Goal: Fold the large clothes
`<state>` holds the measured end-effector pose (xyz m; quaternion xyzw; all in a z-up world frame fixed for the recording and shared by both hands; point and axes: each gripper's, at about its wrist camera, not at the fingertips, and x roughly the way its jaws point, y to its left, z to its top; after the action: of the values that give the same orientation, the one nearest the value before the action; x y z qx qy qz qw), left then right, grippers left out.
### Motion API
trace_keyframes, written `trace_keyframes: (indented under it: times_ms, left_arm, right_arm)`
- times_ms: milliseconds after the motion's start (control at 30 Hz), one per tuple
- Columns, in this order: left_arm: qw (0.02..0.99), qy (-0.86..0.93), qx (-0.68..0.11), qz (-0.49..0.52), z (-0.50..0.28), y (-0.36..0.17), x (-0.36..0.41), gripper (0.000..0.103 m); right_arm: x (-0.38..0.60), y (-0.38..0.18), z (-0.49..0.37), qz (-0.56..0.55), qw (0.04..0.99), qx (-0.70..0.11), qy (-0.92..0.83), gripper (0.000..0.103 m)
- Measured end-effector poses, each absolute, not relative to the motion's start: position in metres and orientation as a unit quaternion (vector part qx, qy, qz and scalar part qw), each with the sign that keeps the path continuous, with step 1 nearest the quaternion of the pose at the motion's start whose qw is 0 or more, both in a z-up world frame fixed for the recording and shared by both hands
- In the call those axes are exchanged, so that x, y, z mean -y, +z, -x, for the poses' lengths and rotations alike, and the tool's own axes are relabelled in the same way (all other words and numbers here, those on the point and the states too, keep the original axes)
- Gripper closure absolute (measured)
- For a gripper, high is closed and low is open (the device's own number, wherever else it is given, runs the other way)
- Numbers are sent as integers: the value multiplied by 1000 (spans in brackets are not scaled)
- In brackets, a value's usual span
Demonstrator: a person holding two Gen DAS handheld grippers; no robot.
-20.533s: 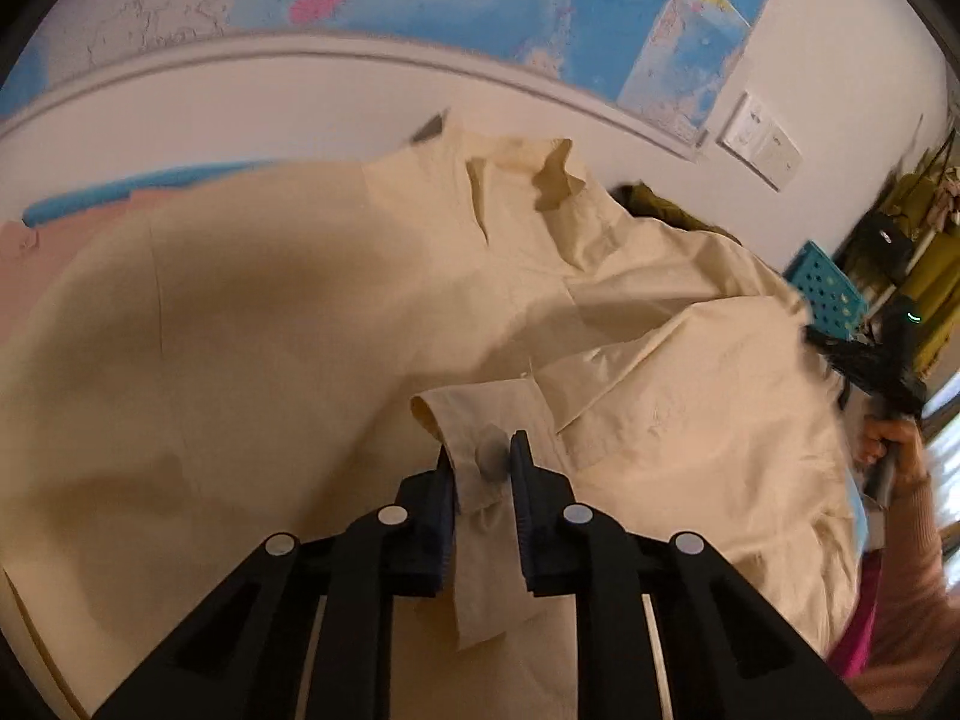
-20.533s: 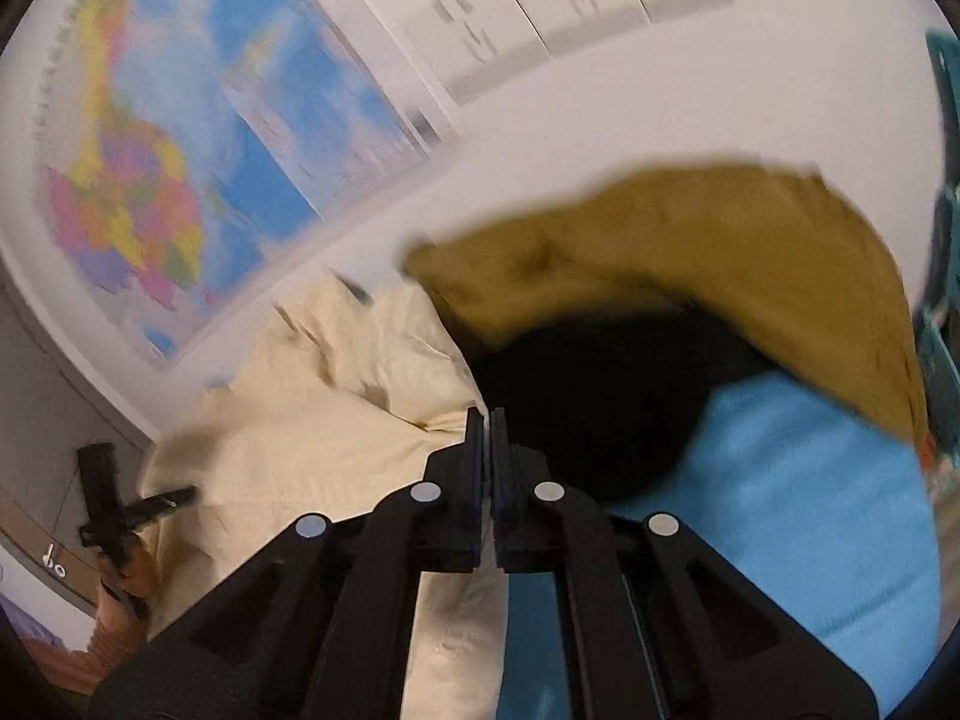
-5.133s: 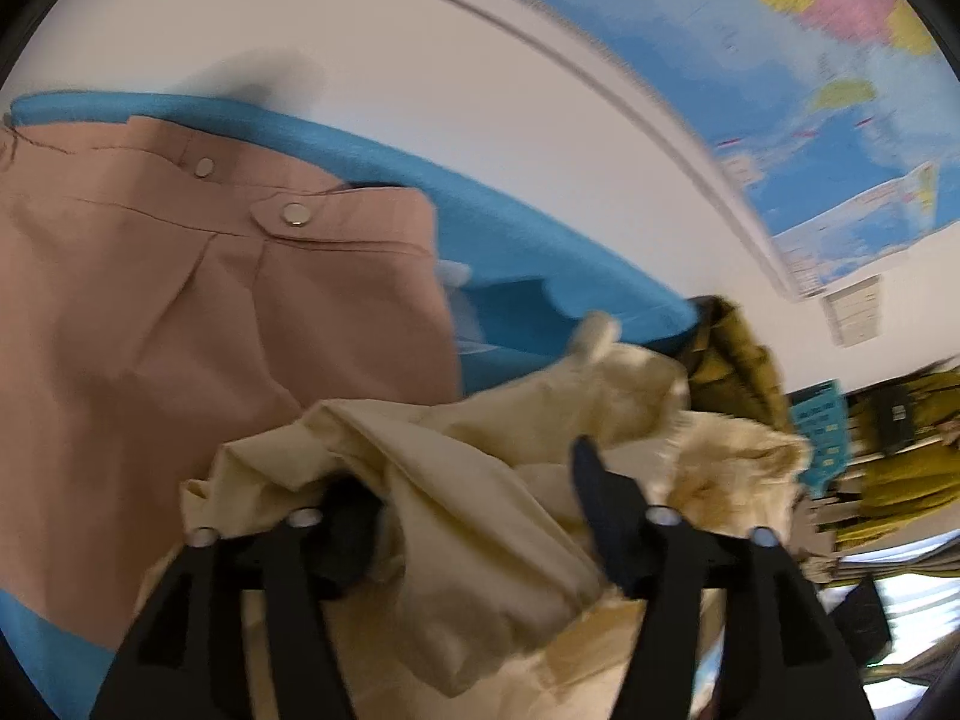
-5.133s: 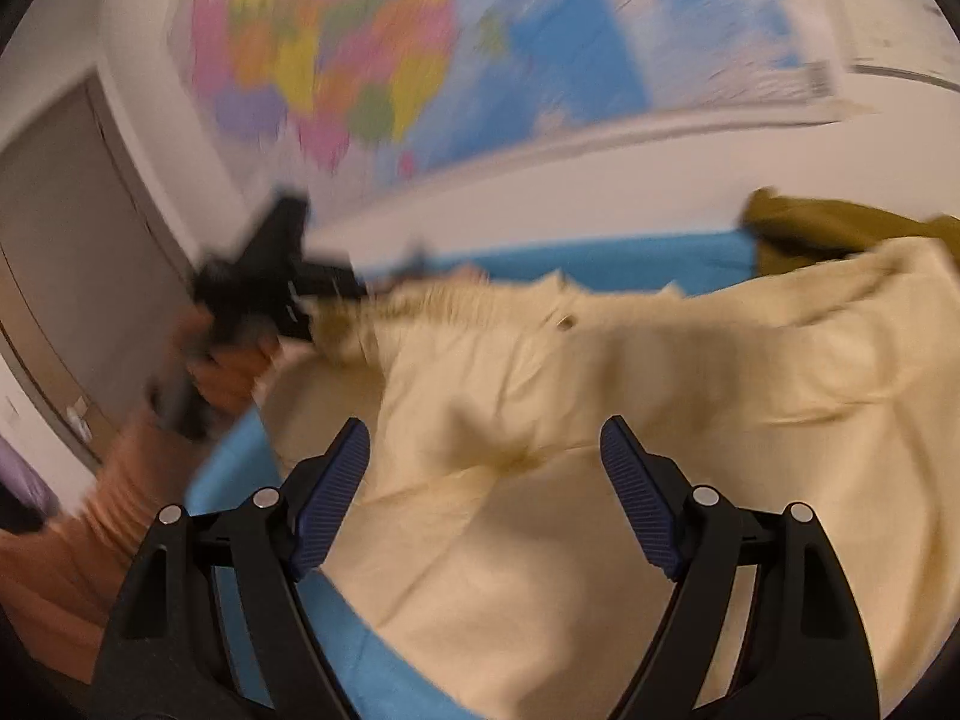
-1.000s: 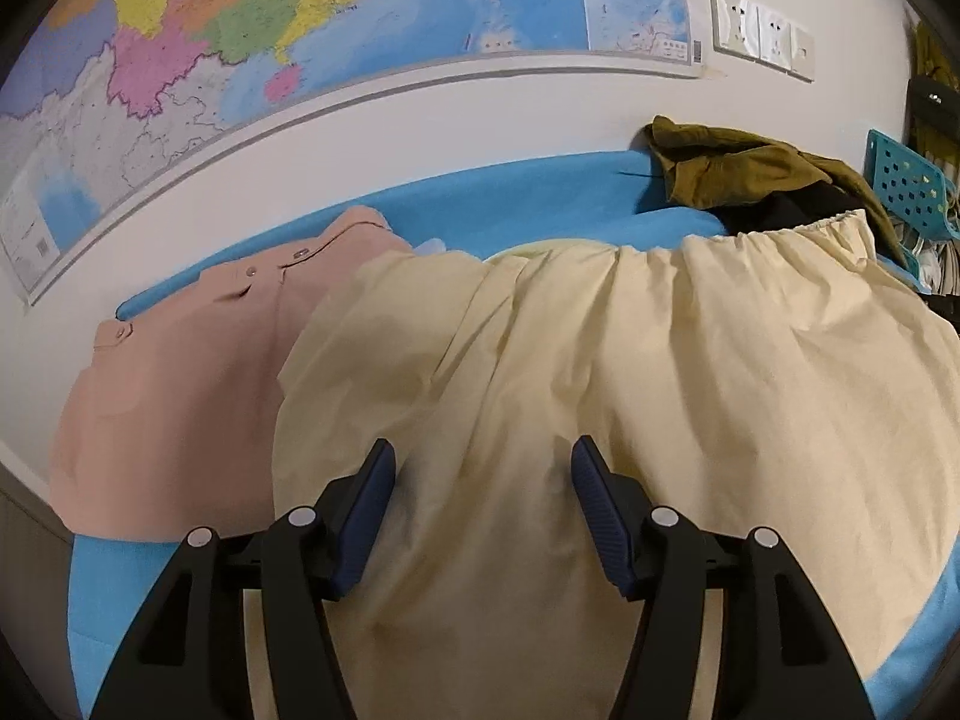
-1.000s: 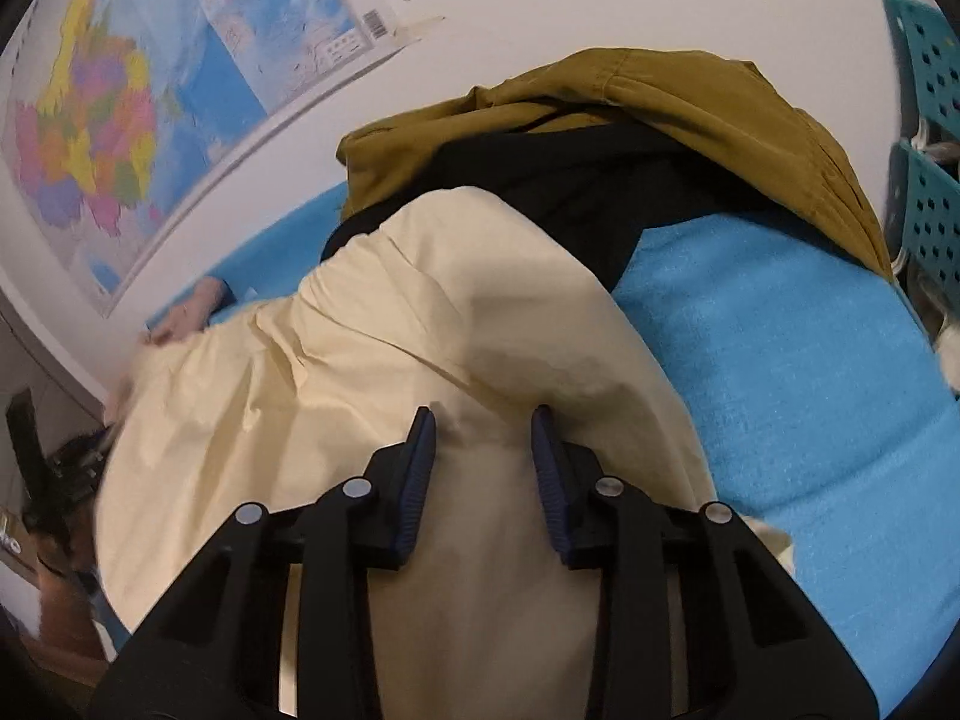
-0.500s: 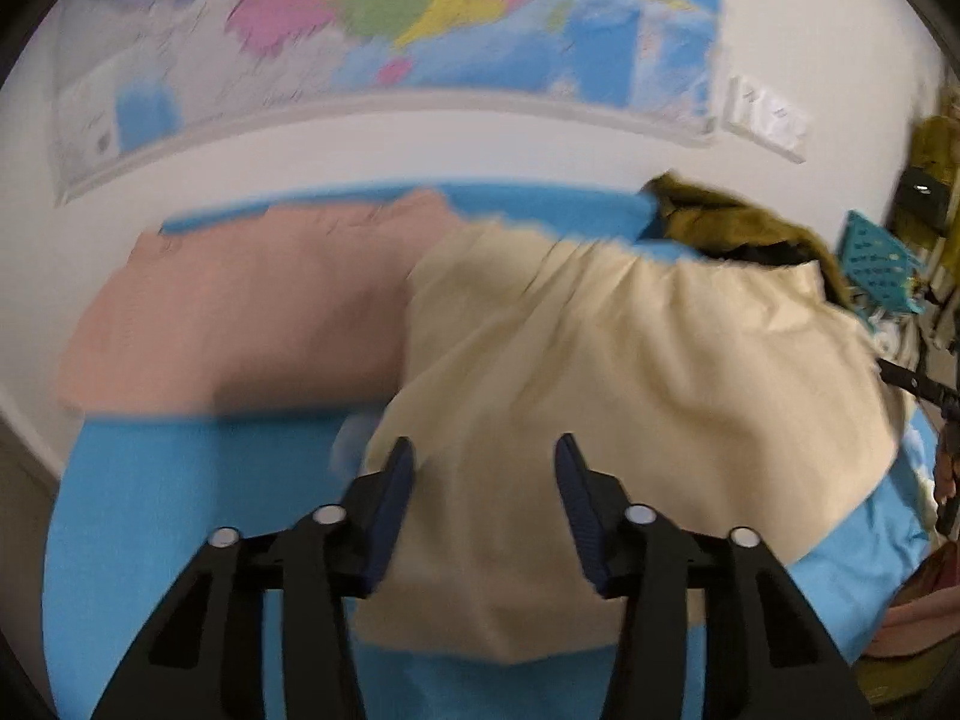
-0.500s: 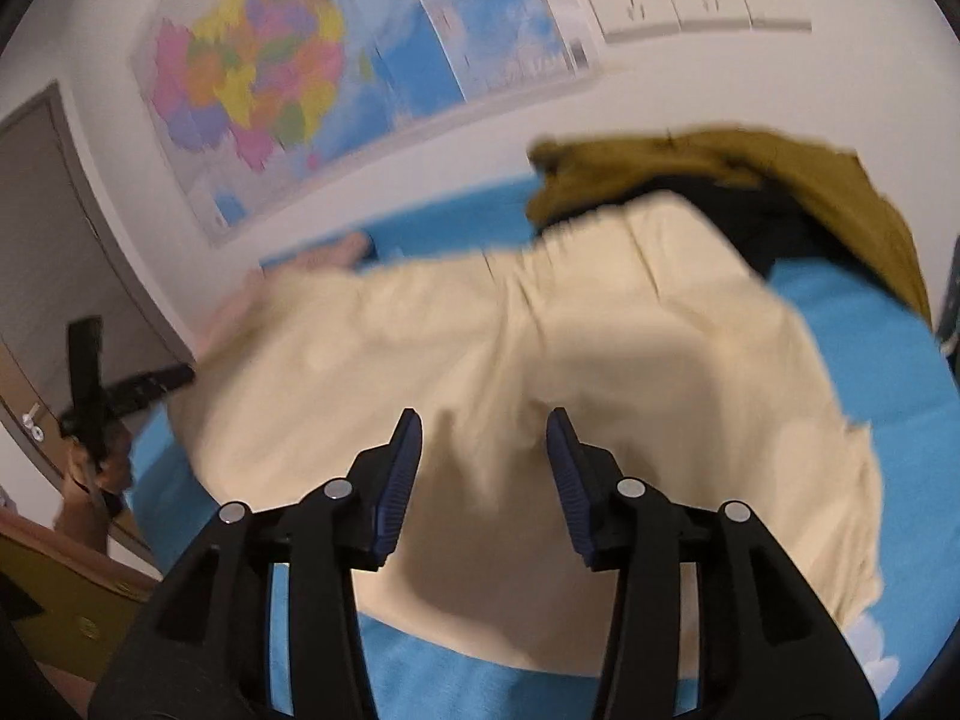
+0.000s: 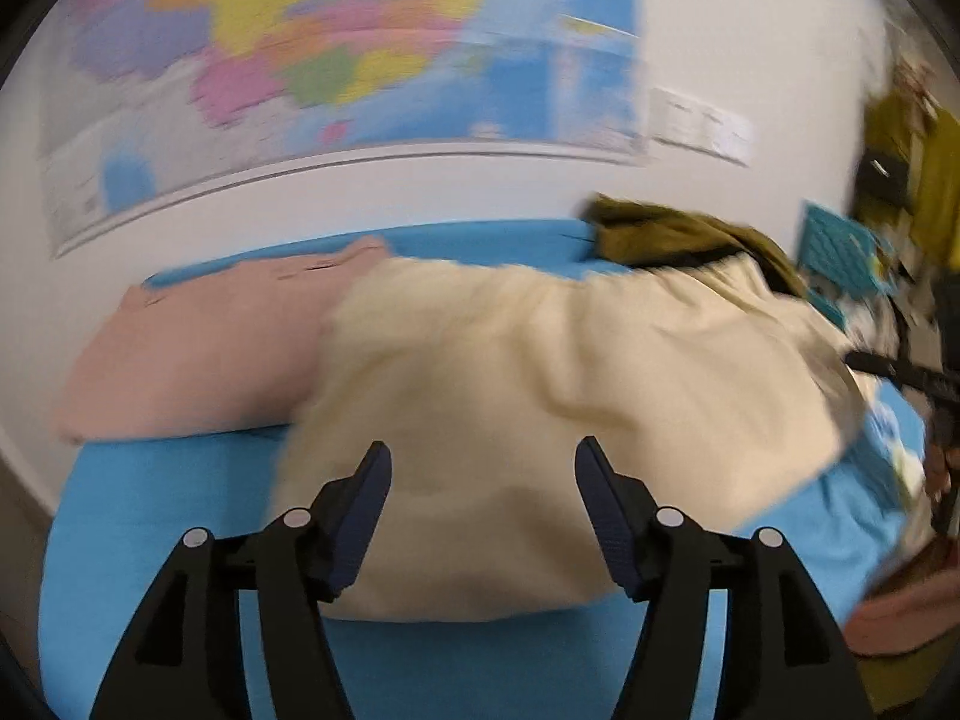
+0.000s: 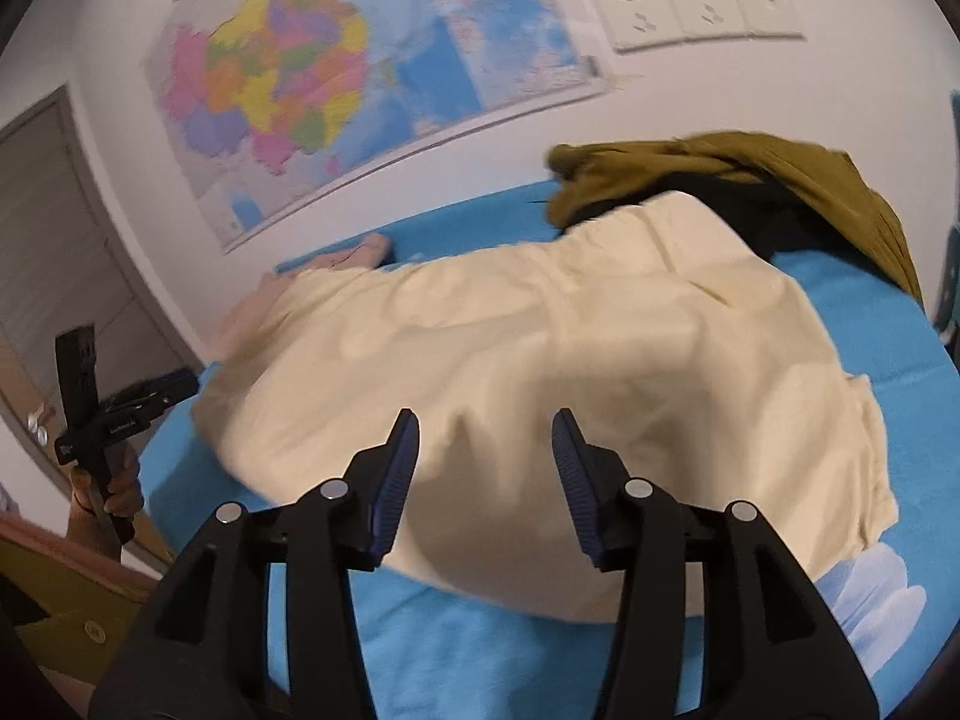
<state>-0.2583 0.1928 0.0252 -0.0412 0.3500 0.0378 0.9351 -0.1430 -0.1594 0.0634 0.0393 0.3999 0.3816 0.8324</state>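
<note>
The left tongs [image 9: 483, 510] have just been opening: their blue-padded jaws stand wide apart with nothing between them, the pads clear of the cloth. The right tongs [image 10: 485, 480] have just been opening too, a little less wide, and also hold nothing. A second ago both pairs sat low and close over the cloth; now both views take in the whole garment with a strip of bedding in front, so the hands have drawn back and up from it. That reads as a fold just released and the person stepping off to judge it or to pick the next grip.

The large cream-yellow cotton garment [image 10: 540, 372] lies as a broad, rounded, doubled-over slab in the middle of the bright blue bed cover [image 10: 456, 648], its near edge just beyond both pairs of tongs. It looks folded at least once but still wide and puffy, so I judge more folds are due.

Both tongs point forward and slanted down at the garment, one from each side of it; a hand grips the left handle in the right view.

Left of the garment, partly under its edge, lies a flat salmon-pink garment [image 9: 198, 354]. Behind its far right corner sits a crumpled olive-and-black clothes heap [image 10: 750, 180]. Farthest, a coloured wall map [image 10: 336, 78] hangs on the white wall.
</note>
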Motion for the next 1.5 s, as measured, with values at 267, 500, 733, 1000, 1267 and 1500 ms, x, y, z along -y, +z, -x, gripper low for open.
trace_keyframes:
  times_ms: [267, 500, 733, 1000, 1267, 1500]
  left_arm:
    - [910, 35, -411, 39, 218, -12, -150, 41]
    - [904, 44, -423, 39, 218, -16, -149, 41]
    - [903, 59, -424, 26, 220, -11, -145, 40]
    - [913, 43, -404, 22, 225, 3, -135, 36]
    - [913, 29, -407, 20, 215, -2, -125, 34]
    - [906, 30, -419, 42, 210, -13, -134, 28]
  right_arm:
    - [128, 31, 160, 23, 819, -434, 375, 57]
    - [130, 26, 159, 14, 817, -441, 372, 57]
    - [140, 37, 158, 2, 822, -434, 367, 56]
    - [136, 45, 162, -4, 824, -421, 380, 53]
    - [101, 47, 164, 29, 818, -408, 404, 52]
    - [107, 29, 149, 34, 820, -432, 375, 57]
